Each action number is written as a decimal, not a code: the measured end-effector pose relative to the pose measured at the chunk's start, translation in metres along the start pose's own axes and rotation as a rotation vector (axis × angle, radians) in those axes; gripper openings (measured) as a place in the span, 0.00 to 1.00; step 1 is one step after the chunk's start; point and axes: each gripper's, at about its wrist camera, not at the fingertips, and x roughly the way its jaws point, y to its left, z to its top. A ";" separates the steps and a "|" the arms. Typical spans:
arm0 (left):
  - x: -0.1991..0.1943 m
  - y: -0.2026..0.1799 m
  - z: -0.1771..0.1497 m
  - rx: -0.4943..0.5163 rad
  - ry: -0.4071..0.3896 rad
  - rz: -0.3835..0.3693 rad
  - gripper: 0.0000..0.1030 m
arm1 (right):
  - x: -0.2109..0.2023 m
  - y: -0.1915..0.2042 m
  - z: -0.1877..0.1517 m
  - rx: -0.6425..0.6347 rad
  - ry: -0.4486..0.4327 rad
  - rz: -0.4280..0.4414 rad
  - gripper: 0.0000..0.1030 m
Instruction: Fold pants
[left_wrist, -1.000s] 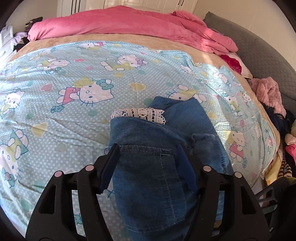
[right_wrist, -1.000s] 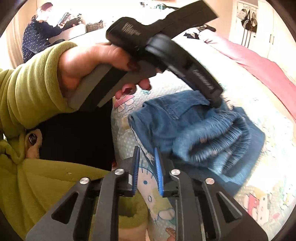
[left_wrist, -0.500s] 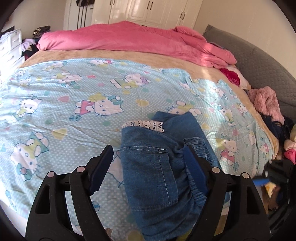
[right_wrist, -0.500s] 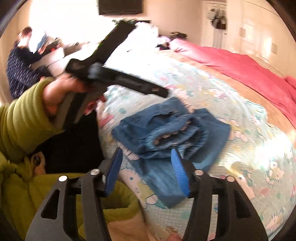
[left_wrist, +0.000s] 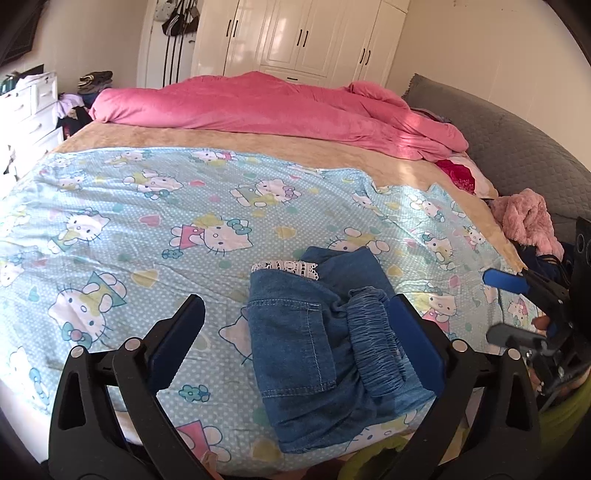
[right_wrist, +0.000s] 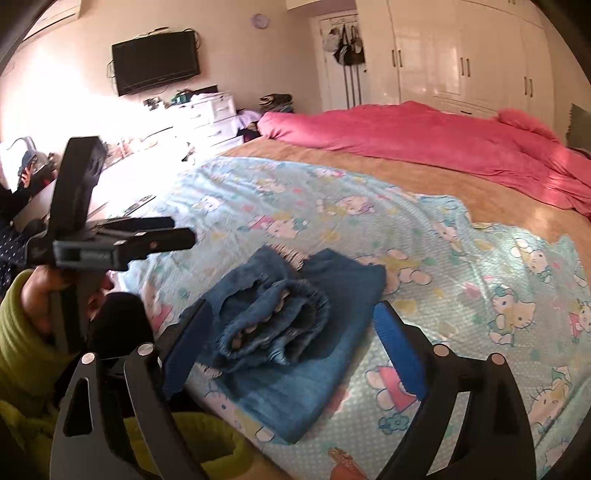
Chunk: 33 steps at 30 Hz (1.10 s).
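Observation:
Folded blue denim pants (left_wrist: 317, 343) with a lace-trimmed hem and gathered waistband lie near the front edge of the cartoon-cat bedsheet (left_wrist: 147, 229). My left gripper (left_wrist: 295, 301) hovers above them, jaws opening wide, its pads clear of the cloth. In the right wrist view the same pants (right_wrist: 295, 332) lie below my right gripper (right_wrist: 293, 308), whose jaws are also opening, with nothing pressed between them. The left gripper (right_wrist: 162, 234) shows at the left there, held by a hand in a lime-green sleeve (right_wrist: 22, 314). The right gripper (left_wrist: 517, 306) appears at the right edge of the left wrist view.
A pink duvet (left_wrist: 277, 107) is bunched at the far side of the bed. A grey padded headboard (left_wrist: 517, 147) and a pink fluffy garment (left_wrist: 524, 221) are at the right. A white dresser (right_wrist: 214, 118), wall TV (right_wrist: 155, 62) and wardrobes (left_wrist: 303, 37) line the walls.
Both grippers have opened wide and drawn back and up from the pants. The right one was nearly shut a second ago. The pants stay folded on the sheet.

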 end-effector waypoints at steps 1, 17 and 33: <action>0.000 -0.001 0.000 0.003 0.000 0.003 0.91 | 0.000 -0.003 0.001 0.010 -0.004 -0.006 0.86; 0.038 0.017 -0.020 -0.040 0.083 0.057 0.91 | 0.043 -0.044 -0.016 0.210 0.103 -0.112 0.86; 0.094 0.011 -0.044 -0.043 0.228 0.037 0.91 | 0.106 -0.051 -0.041 0.295 0.238 -0.023 0.76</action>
